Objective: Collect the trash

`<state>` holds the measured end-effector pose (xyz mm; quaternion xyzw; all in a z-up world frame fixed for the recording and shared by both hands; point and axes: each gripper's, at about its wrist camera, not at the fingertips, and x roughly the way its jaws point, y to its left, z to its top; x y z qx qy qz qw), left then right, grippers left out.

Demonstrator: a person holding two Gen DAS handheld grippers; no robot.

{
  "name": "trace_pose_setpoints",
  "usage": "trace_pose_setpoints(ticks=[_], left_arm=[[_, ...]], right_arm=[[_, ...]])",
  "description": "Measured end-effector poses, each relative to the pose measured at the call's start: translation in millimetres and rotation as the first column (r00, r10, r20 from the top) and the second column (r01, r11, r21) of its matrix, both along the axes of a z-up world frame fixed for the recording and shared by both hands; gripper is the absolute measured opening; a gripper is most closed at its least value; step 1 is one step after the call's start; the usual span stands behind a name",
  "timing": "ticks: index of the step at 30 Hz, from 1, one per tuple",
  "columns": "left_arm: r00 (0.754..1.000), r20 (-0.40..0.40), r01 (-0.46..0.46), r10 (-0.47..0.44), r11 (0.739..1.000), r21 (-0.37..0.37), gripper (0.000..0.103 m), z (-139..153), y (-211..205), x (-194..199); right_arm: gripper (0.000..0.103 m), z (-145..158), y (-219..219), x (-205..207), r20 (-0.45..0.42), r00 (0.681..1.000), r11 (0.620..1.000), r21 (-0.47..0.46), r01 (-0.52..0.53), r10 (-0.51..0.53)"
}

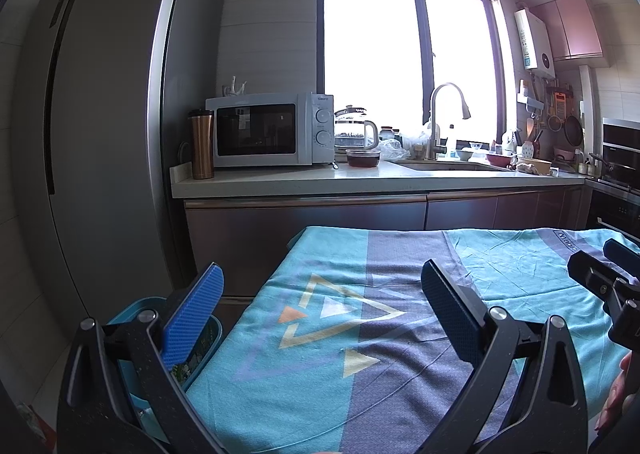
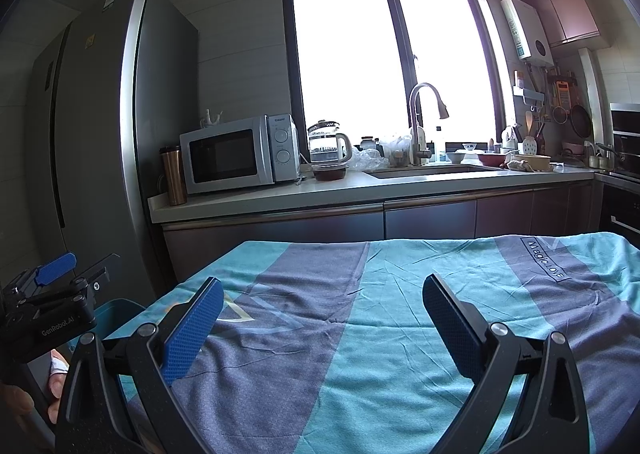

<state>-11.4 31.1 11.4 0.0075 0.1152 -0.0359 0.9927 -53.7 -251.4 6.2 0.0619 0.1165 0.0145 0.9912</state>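
Both the left gripper (image 1: 322, 306) and right gripper (image 2: 323, 312) are hovering with fingers spread over the tablecloth (image 2: 400, 334). A blue bin (image 1: 208, 338) is sitting just beside its near left edge.

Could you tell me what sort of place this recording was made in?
A home kitchen, most likely: a microwave stands on the counter, a sink faucet rises before the window, and a tall refrigerator stands at the left.

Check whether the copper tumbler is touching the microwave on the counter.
Cannot tell. In both wrist views the tumbler stands just left of the microwave, their outlines meeting; neither shows contact or a gap plainly.
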Motion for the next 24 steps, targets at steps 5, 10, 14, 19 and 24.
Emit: trace_pose_setpoints(ticks=[5, 10, 14, 19, 24], left_arm=[[1.0, -0.001, 0.001, -0.001, 1.0, -0.001, 0.097, -0.2, 0.1, 0.2], [1.0, -0.004, 0.003, -0.003, 1.0, -0.002, 0.097, -1.1, -0.5, 0.4], [1.0, -0.007, 0.002, -0.002, 1.0, -0.002, 0.097, -2.5, -0.7, 1.5], [1.0, -0.01, -0.004, 0.004, 1.0, 0.005, 0.097, -4.1, -3.1, 1.7], [1.0, -0.014, -0.002, 0.002, 1.0, 0.024, 0.097, -6.4, -9.0, 4.8]], right_arm=[[0.096, -0.4, -0.3, 0.8, -0.003, 1.0, 1.0, 0.002, 0.002, -0.002], [0.096, -0.7, -0.6, 0.4, -0.003, 1.0, 1.0, 0.004, 0.003, -0.003], [0.096, -0.8, -0.3, 0.1, -0.005, 1.0, 1.0, 0.005, 0.005, -0.005], [0.096, -2.3, -0.6, 1.2, -0.007, 1.0, 1.0, 0.007, 0.008, -0.008], [0.096, -3.9, -2.0, 2.1, -0.014, 1.0, 1.0, 0.013, 0.01, -0.01]])
